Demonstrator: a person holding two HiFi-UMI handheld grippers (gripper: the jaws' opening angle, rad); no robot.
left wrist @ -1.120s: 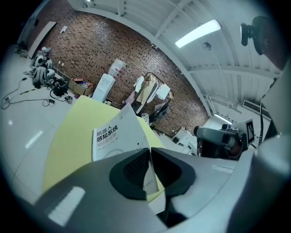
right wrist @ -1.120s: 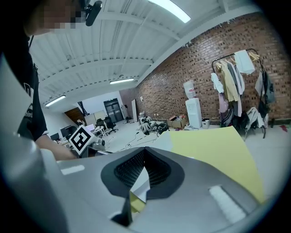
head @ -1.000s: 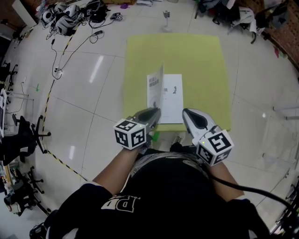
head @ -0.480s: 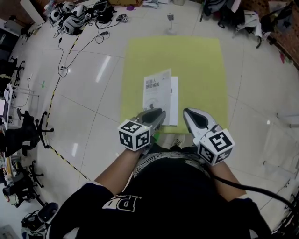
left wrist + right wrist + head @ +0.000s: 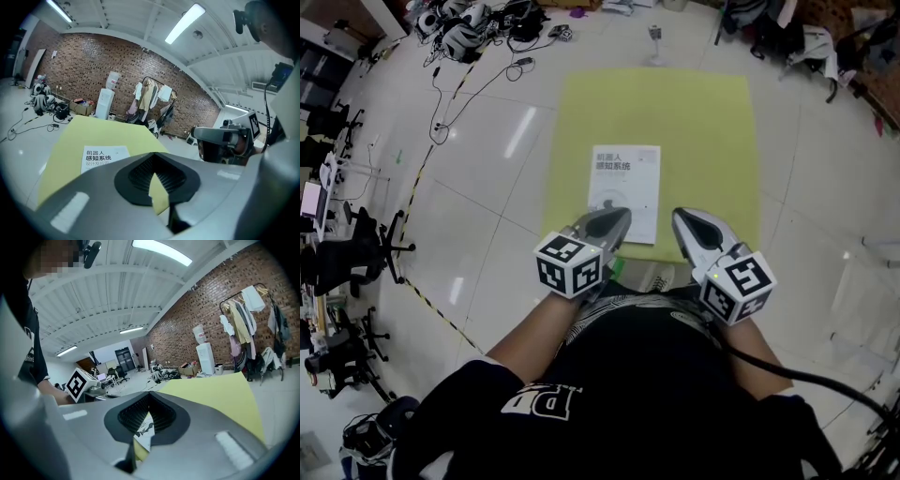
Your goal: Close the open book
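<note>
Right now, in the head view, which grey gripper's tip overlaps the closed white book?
The left gripper: its tip crosses the white book's near edge; the right gripper shows against yellow mat.

We are counting 1 book (image 5: 624,187) just ahead of the left claw (image 5: 622,216) | 1 yellow-green mat (image 5: 703,122) ahead of both claws | 2 claws, the right claw (image 5: 680,217) beside the left, whose jaws have just been closing with nothing between them | 2 marker cubes, left cube (image 5: 569,265) and right cube (image 5: 738,285), one behind each claw.
</note>
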